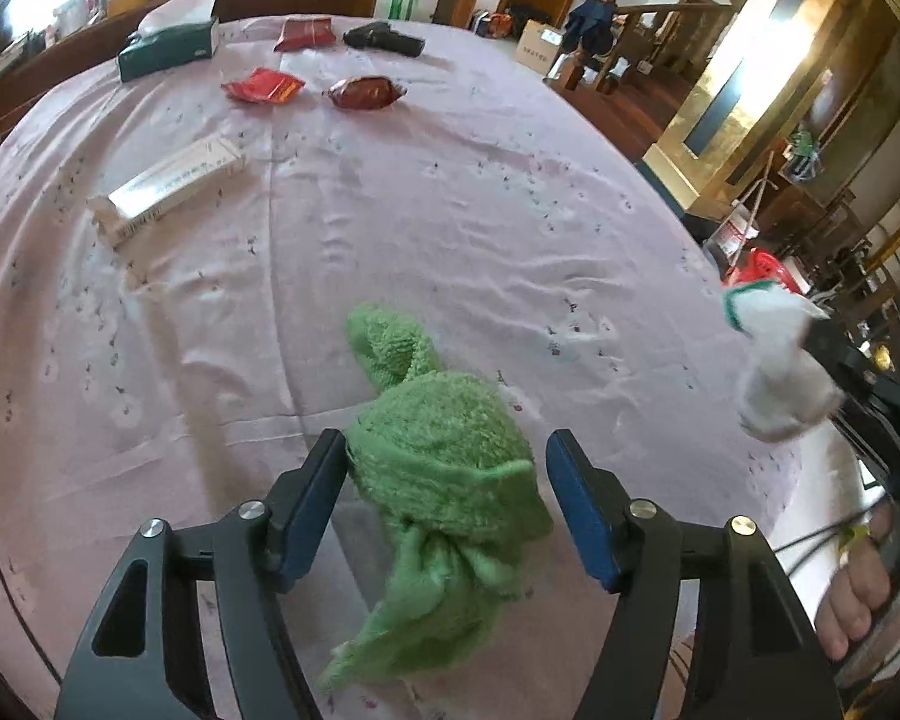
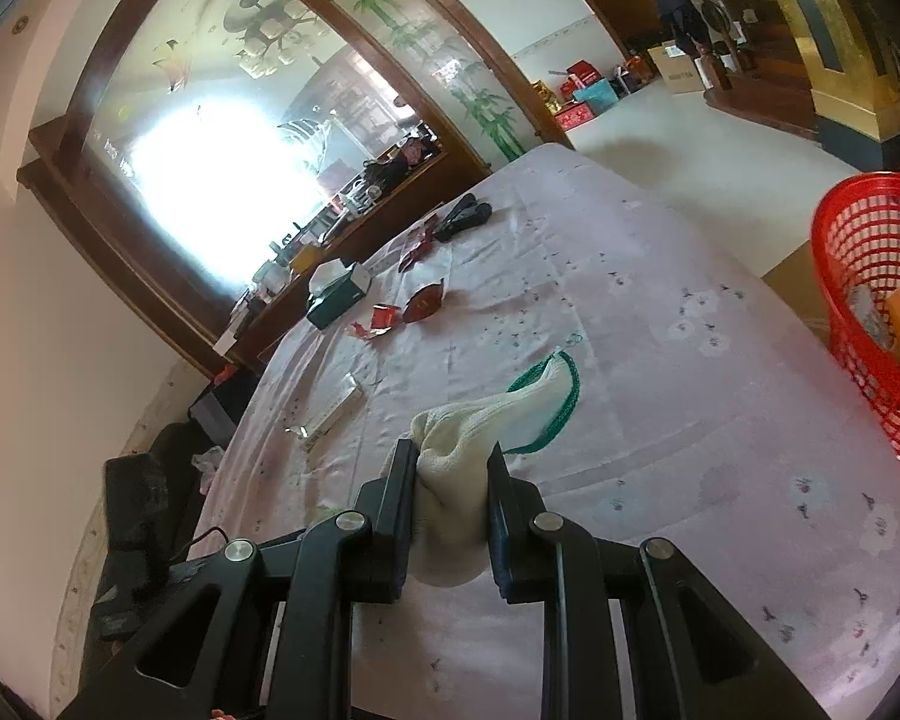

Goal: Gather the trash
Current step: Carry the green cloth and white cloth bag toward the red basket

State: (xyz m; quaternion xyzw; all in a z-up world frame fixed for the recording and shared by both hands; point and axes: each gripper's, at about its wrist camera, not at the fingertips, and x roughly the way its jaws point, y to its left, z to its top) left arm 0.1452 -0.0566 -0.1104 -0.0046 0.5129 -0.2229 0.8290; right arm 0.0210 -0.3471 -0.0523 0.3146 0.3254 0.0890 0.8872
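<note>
One green cloth [image 1: 444, 468] between parted left fingers [image 1: 342, 468]; right fingers [image 2: 402, 480] clamp one white cloth [image 2: 480, 426]; three red wrappers [image 1: 262, 85].

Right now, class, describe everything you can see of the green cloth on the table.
The green cloth looks like fluffy terry fabric, bunched into a rounded lump with one rolled end pointing away and a loose corner trailing toward the camera. It lies on the pink tablecloth, between the open fingers of the left hand-held gripper, whose pads do not press on it.
</note>
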